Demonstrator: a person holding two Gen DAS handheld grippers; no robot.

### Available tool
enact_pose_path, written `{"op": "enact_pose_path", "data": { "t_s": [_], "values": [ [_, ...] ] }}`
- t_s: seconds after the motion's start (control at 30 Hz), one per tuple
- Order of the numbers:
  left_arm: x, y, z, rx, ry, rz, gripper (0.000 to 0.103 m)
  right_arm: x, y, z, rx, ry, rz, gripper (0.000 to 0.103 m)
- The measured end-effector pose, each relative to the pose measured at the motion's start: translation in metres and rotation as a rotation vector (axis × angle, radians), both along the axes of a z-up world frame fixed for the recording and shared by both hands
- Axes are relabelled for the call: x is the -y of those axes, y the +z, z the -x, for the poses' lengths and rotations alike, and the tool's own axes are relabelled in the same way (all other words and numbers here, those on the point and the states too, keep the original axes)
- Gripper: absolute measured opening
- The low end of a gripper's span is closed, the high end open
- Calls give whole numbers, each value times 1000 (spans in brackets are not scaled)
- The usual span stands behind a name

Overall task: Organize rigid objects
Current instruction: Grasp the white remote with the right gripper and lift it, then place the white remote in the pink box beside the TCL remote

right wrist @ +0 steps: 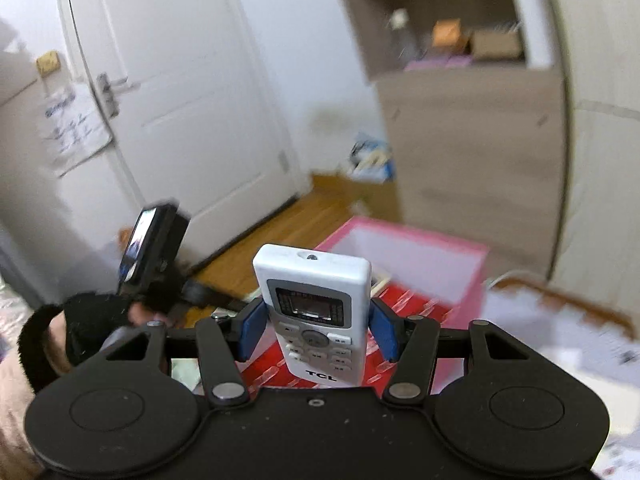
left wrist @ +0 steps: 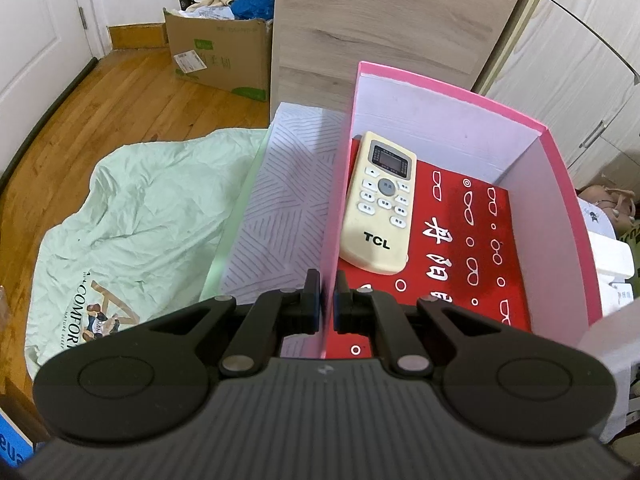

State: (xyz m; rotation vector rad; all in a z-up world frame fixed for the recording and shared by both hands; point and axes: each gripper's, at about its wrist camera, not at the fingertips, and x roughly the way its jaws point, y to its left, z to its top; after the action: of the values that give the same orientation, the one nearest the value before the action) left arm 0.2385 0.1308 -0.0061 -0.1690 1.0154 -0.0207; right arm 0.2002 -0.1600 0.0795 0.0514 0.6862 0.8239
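Note:
A pink box (left wrist: 560, 184) with white inner walls and a red patterned floor (left wrist: 472, 240) stands open. A cream TCL remote (left wrist: 378, 204) lies flat inside it along the left wall. My left gripper (left wrist: 327, 280) is shut on the box's left wall, which runs up between its two fingers. My right gripper (right wrist: 318, 316) is shut on a white TCL remote (right wrist: 316, 300), its blue pads (right wrist: 250, 332) pressing both long sides. That remote points forward, lifted above the near side of the pink box (right wrist: 404, 236). The left gripper's body (right wrist: 152, 248) and a hand in a black cuff (right wrist: 80, 320) show at left.
A crumpled pale green bag (left wrist: 132, 220) lies on the wooden floor (left wrist: 120, 100) left of the box. A filled cardboard box (left wrist: 220, 56) stands by a wood-grain cabinet (left wrist: 384, 24). A white door (right wrist: 172, 92) and wardrobe doors (left wrist: 580, 72) close off the room.

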Motion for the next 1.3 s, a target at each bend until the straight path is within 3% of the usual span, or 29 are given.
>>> {"op": "enact_pose_path", "data": {
  "t_s": [0.13,0.2,0.4,0.47,0.77,0.9,1.03,1.3],
  "values": [
    [-1,0,0,0,1,1,5,-42,-21,-9,3,30,132,61],
    [-1,0,0,0,2,5,5,-54,-33,-20,-40,27,170,61],
    [-6,-1,-2,-9,14,45,7,-57,-60,-55,-372,10,19,61],
    [-8,-2,-3,-12,17,59,7,-63,-69,-58,-439,-6,8,61],
    [-8,-2,-2,-14,21,64,7,-92,-95,-79,-610,-111,-53,61],
    [-14,-3,-1,-19,23,109,8,-94,-114,-87,-719,-195,-66,61],
    [-11,-2,2,-10,10,94,8,-99,-123,-87,-734,-236,-13,61],
    [-13,-2,2,-11,9,100,8,-97,-124,-84,-795,-231,-50,61]
  ]
}}
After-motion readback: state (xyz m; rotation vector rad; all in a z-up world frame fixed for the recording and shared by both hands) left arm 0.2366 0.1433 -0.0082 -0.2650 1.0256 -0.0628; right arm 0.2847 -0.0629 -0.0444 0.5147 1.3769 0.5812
